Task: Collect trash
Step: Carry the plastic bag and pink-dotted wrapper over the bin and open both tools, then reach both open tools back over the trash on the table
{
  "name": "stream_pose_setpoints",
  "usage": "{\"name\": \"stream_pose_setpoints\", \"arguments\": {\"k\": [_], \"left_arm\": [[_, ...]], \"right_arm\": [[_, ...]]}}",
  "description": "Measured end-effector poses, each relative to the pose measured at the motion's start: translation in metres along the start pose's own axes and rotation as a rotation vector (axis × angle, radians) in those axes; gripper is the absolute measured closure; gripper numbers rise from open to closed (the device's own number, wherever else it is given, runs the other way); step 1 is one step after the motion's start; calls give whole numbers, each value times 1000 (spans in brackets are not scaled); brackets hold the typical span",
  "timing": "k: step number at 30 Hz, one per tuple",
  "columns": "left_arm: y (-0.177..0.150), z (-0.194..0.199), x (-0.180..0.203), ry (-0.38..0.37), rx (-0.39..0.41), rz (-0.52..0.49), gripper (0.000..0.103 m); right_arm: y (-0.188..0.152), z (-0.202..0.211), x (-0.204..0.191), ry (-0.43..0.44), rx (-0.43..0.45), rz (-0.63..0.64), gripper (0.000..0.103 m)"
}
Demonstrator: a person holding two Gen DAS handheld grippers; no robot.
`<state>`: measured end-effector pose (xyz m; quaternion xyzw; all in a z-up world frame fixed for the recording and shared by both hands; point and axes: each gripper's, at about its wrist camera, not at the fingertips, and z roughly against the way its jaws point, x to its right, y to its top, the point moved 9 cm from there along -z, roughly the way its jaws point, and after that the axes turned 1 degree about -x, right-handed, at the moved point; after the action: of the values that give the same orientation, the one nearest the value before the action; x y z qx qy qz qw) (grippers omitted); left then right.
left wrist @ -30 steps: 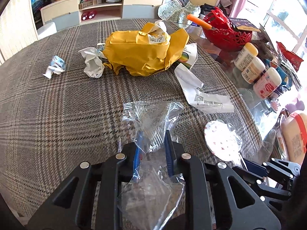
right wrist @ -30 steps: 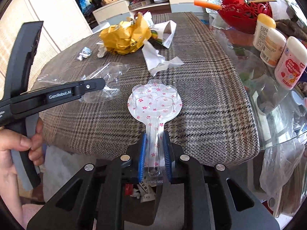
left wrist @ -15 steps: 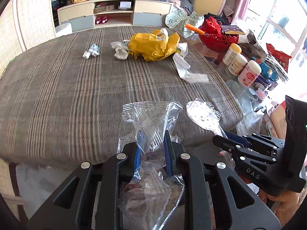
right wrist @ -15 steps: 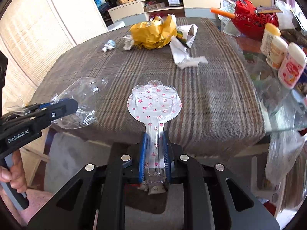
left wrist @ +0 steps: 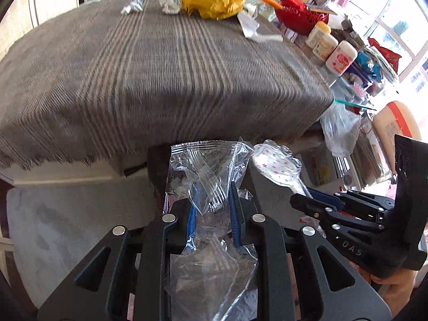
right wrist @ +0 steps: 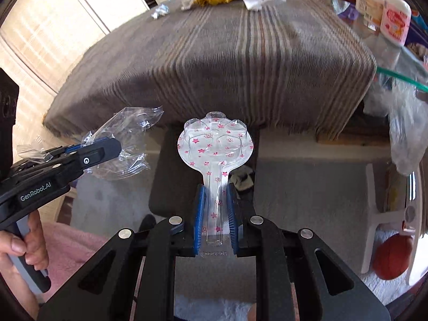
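Note:
My left gripper (left wrist: 211, 198) is shut on a crumpled clear plastic bag (left wrist: 206, 165), held off the table's near edge above the floor. It also shows in the right wrist view (right wrist: 107, 147) with the bag (right wrist: 128, 131). My right gripper (right wrist: 215, 200) is shut on the stem of a clear star-printed plastic blister shell (right wrist: 214, 141), beside the bag; the shell shows in the left wrist view (left wrist: 278, 163). On the far side of the plaid-covered table (left wrist: 160, 67) lie crumpled yellow paper (left wrist: 214, 0), white paper scraps (left wrist: 254, 29) and small wrappers (left wrist: 132, 6).
A red basket (left wrist: 299, 13) and several lotion bottles (left wrist: 339, 56) stand on the glass table part at right. A plastic bag (left wrist: 339, 123) hangs at the table's right corner. Grey rug (right wrist: 307, 187) lies below; an orange ball (right wrist: 390, 256) sits at the lower right.
Both grippers have drawn back and down off the table, carrying the clear bag and the blister shell. The table now looks farther away and both items hang over the floor.

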<state>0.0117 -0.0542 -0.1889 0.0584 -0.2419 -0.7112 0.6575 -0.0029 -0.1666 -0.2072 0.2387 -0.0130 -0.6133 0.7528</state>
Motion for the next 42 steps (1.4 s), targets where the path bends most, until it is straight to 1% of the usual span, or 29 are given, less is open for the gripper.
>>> {"name": "stream_pose_setpoints", "arguments": {"k": [4,8,11,13,17,20,21,23,26,27,28,29,30,31,32,33,34,35,36,37,38,39,40,42], "left_arm": [[-11,-24,-3,2,-47,1,83],[-17,-47,-11,0,-82,26,83],[-20,-66,-16,-6,-106,40,83],[-22,-79,-17,-17,-127,40,83],[-23,-96,-22,-26,-146,53,82],[-22,-103,-28,-16,-154,53,79],[-23,-105,-29,-14,-160,57,75],[-25,-110,-31,-13,-174,68,73],[-25,-114,-34,-4,-179,74,70],[-24,-114,-34,0,-177,73,67],[-24,-115,-34,3,-175,74,62],[-23,-114,-35,5,-171,75,61],[-22,-112,-36,5,-166,75,58],[-21,-108,-37,4,-162,75,57],[-20,-107,-37,5,-158,77,55],[-18,-105,-38,6,-153,79,52],[-18,-102,-40,7,-148,83,47],[-17,-100,-42,11,-143,86,44],[-17,-98,-44,18,-136,88,35],[-16,-95,-48,28,-125,93,23],[-16,-92,-51,38,-115,99,17],[-16,-90,-54,44,-111,103,7],[-17,-88,-58,49,-110,105,8],[-19,-86,-60,49,-119,106,8]], "right_arm": [[-8,-29,1,-7,-55,-14,85],[-11,-57,2,-8,-102,-37,85],[-12,-69,4,-19,-110,-43,85],[-11,-75,6,-11,-109,-56,85],[-12,-88,13,-16,-107,-65,85],[-12,-93,20,-28,-107,-73,84],[-12,-94,20,-36,-109,-67,84],[-11,-96,21,-43,-111,-64,82],[-14,-104,21,-53,-140,-58,81],[-15,-106,22,-61,-145,-55,80],[-15,-107,22,-66,-149,-49,75],[-16,-107,21,-69,-149,-41,63],[-16,-106,20,-71,-144,-35,58],[-15,-104,19,-71,-135,-29,55],[-15,-102,18,-74,-129,-22,55],[-15,-101,18,-77,-125,-19,54],[-15,-100,19,-80,-123,-19,48],[-15,-98,21,-87,-119,-18,36],[-15,-96,22,-98,-113,-17,30],[-15,-94,22,-108,-109,-15,18],[-16,-92,24,-121,-106,-10,10],[-16,-91,25,-129,-105,-7,7],[-17,-91,28,-133,-105,-7,5],[-19,-92,33,-132,-111,-19,4]]}}
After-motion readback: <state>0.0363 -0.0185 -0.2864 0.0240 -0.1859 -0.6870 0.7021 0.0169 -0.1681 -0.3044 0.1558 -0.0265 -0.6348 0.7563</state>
